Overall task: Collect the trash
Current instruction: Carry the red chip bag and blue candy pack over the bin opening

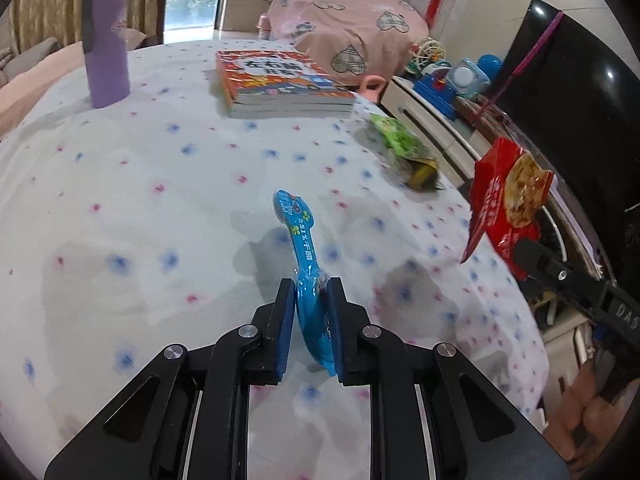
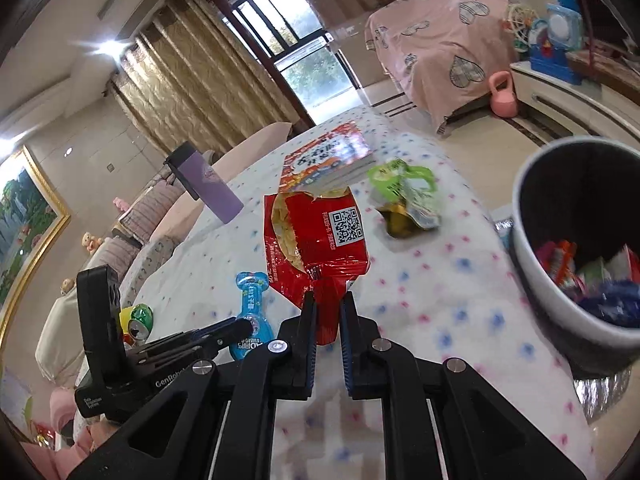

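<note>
The left gripper (image 1: pixel 308 292) is closed on the blue glossy plastic bone-shaped wrapper (image 1: pixel 306 256), pinched at its wide lower end above the tabletop's near edge. The right gripper (image 2: pixel 329 312) is closed on the crimped seam of the red crinkled foil snack bag (image 2: pixel 320 232), held off the spotted white cloth-covered tabletop (image 1: pixel 160 184). Both items look light, limp and slippery; seams probably grip best. A crumpled green foil wrapper (image 1: pixel 404 148) lies near the right edge. The grey cylindrical bin (image 2: pixel 560 320) stands beyond it.
</note>
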